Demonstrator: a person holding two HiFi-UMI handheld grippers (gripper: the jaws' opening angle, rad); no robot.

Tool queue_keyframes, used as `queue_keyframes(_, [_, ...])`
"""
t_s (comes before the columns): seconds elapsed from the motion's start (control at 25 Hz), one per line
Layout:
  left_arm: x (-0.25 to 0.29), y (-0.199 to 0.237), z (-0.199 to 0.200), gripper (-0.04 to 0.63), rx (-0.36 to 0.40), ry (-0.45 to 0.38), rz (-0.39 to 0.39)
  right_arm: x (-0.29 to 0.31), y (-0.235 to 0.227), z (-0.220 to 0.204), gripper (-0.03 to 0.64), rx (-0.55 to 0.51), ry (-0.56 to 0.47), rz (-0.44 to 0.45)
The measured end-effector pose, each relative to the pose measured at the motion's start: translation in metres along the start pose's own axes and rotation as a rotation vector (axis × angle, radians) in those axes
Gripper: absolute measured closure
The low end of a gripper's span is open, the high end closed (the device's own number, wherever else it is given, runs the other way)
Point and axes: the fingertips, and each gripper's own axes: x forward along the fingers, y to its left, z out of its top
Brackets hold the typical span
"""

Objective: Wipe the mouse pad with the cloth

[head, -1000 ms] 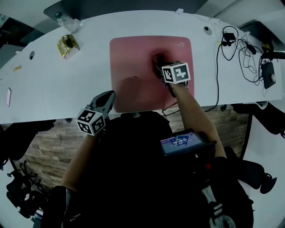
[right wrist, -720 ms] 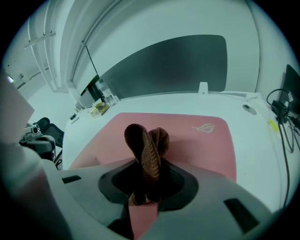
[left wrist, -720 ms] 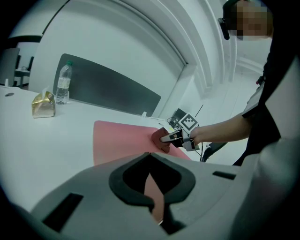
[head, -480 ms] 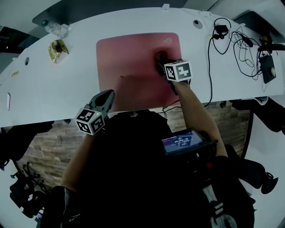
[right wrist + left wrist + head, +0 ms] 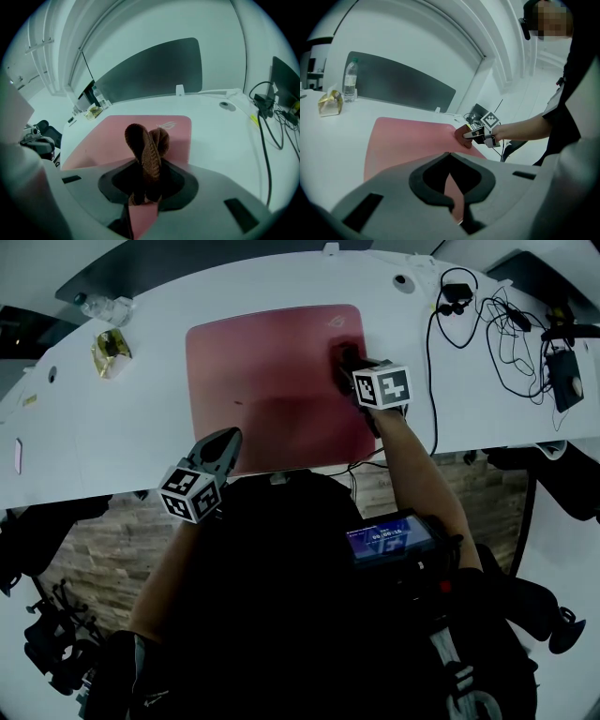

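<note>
A pink mouse pad (image 5: 262,381) lies on the white table (image 5: 112,427). My right gripper (image 5: 354,371) is shut on a folded brown cloth (image 5: 343,358) and presses it on the pad near the pad's right edge. In the right gripper view the cloth (image 5: 144,147) stands up out of the right gripper (image 5: 144,185), with the pad (image 5: 108,136) beyond it. My left gripper (image 5: 223,444) hovers at the table's near edge, just off the pad's front left corner, shut and empty. The left gripper (image 5: 450,161) looks across the pad (image 5: 408,138) at the cloth (image 5: 462,136).
At the table's far left are a water bottle (image 5: 105,306) and a yellow packet (image 5: 110,348). Black cables (image 5: 487,315) and a dark device (image 5: 566,376) cover the table right of the pad. A screen (image 5: 389,538) hangs on the person's chest.
My right gripper has slid the cloth to the right across the pad, from about the middle to near the right edge. The left gripper has stayed in place.
</note>
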Motion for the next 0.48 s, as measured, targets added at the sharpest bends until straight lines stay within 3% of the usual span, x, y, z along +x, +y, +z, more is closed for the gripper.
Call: queue_keyframes(0.48, [0.023, -0.014, 0.013, 0.588, 0.031, 0.021, -0.005, -0.015, -0.04, -0.002, 0.497, 0.037, -0.012, -0.03])
